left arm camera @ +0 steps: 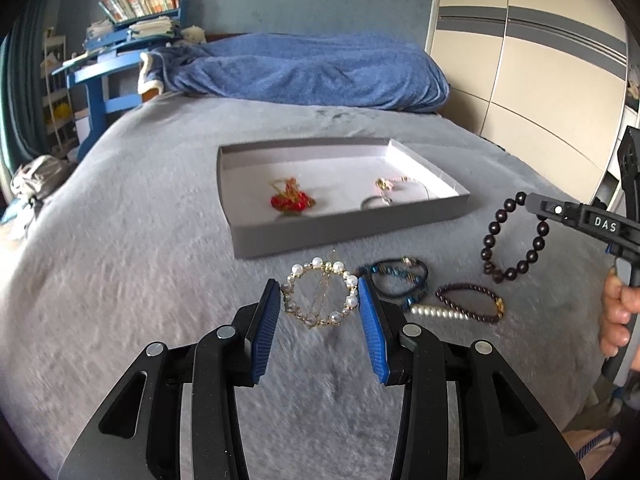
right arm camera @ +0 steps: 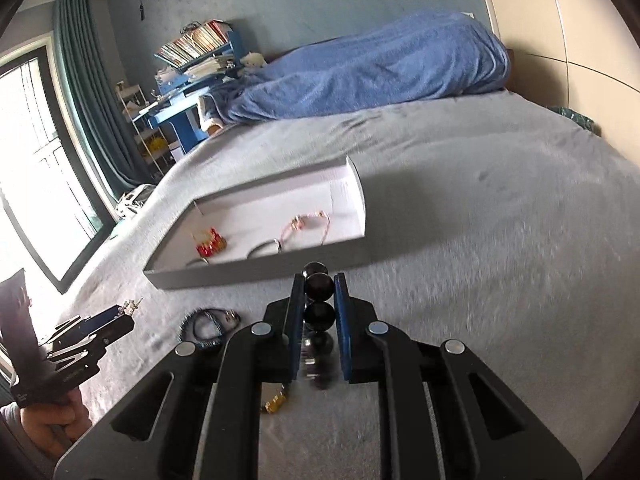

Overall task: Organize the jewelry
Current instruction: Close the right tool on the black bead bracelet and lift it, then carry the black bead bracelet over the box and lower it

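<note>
My left gripper (left arm camera: 318, 285) is shut on a round pearl hair clip (left arm camera: 298, 270), which spans the gap between its blue pads just above the grey bedspread; in the right wrist view it sits at the left edge (right arm camera: 120, 320). At the right, my right gripper (left arm camera: 531, 202) is shut on a dark bead bracelet (left arm camera: 490, 236) that hangs from its tip clear of the bed. Its beads (right arm camera: 318, 285) are pinched between the pads (right arm camera: 341, 300). Ahead lies a shallow grey tray (left arm camera: 352, 234) holding a red ornament (left arm camera: 290, 200), a pink bracelet (left arm camera: 386, 184) and a ring (left arm camera: 374, 202).
A blue braided bracelet (left arm camera: 400, 280), a dark red bead bracelet (left arm camera: 470, 300) and a pearl strand (left arm camera: 436, 313) lie on the bedspread near the tray. A blue blanket (left arm camera: 304, 68) is heaped at the far end. A wardrobe (left arm camera: 540, 60) stands right, a blue desk (left arm camera: 100, 76) left. A hand (left arm camera: 616, 312) grips the right handle.
</note>
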{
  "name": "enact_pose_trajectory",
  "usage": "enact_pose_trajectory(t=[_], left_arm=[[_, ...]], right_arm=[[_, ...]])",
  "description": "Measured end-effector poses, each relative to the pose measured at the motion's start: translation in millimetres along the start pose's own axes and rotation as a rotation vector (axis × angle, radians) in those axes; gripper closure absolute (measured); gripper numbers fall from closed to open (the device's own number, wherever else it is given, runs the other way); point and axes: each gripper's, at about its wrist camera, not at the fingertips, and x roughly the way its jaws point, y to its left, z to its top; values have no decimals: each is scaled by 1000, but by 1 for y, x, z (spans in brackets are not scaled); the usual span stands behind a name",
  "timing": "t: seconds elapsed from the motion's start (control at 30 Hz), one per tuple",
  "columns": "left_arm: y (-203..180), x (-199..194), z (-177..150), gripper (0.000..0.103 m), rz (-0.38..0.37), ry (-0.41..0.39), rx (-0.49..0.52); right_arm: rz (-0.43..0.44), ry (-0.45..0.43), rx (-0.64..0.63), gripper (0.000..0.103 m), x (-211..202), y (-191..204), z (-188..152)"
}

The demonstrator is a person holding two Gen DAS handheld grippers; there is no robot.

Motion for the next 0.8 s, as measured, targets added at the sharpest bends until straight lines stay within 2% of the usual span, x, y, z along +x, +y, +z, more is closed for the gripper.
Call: enact_pose_trajectory(t=[0.4,0.8], left_arm=[[12,7,40,62,31,-22,41],[15,42,93,62,36,-25,74]], right_arm=[[-10,-26,-22,89,4,1,31],[37,-54,-72,89,23,29,76]])
